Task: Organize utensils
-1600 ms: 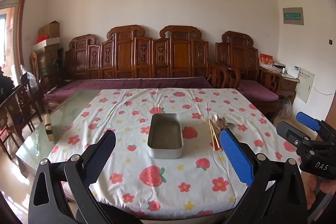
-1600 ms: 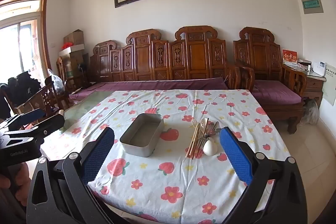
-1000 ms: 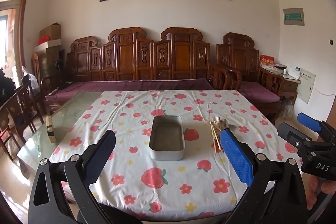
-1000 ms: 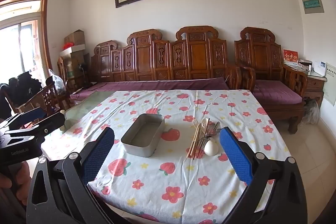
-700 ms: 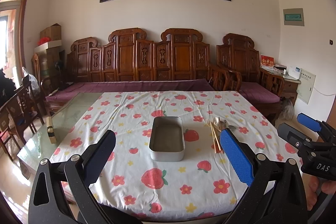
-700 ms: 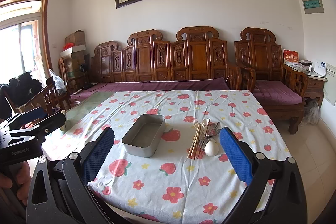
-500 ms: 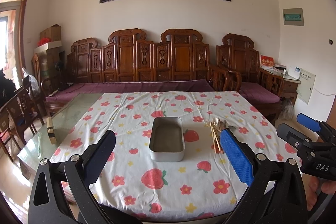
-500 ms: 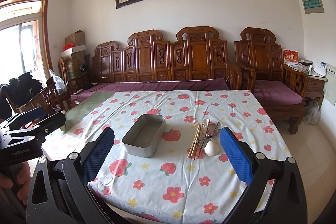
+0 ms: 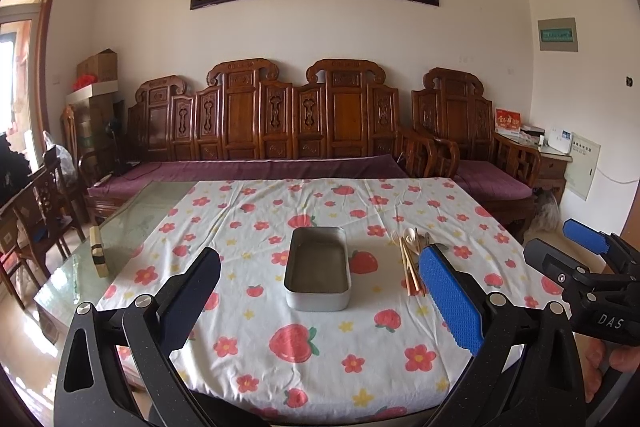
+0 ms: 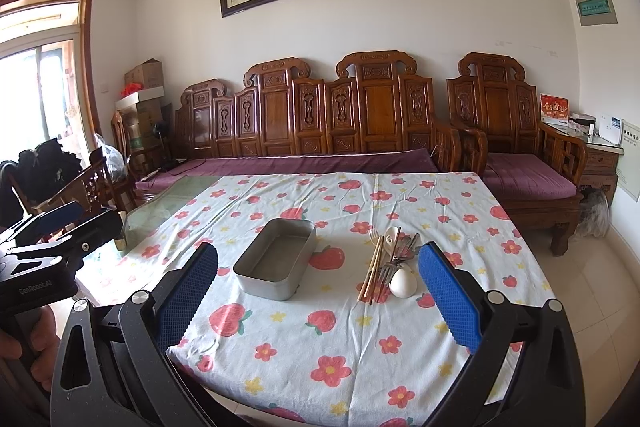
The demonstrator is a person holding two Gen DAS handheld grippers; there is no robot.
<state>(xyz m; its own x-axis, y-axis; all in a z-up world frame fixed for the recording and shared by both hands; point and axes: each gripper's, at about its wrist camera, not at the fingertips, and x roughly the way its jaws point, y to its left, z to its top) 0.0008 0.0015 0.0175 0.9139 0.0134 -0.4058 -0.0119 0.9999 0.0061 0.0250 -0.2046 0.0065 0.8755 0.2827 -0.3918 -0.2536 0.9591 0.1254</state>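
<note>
A carved wooden sofa [image 9: 280, 131] with purple cushions stands behind a table [image 9: 132, 223] spread with a strawberry-and-flower tablecloth [image 10: 352, 331]. Near the cloth's middle sits a rectangular metal tray [image 10: 276, 259], and just to its right lies the pile of utensils [image 10: 386, 259]: wooden chopsticks [image 10: 372, 267], forks and a white spoon [image 10: 403, 283]. The left gripper [image 9: 320, 301] and right gripper [image 10: 318, 301] hover off the table's near edge, each with jaws spread wide, holding nothing.

Both grippers, left [image 9: 320, 291] & right [image 10: 318, 285], held level side by side, jaws wide apart, nothing gripped.
</note>
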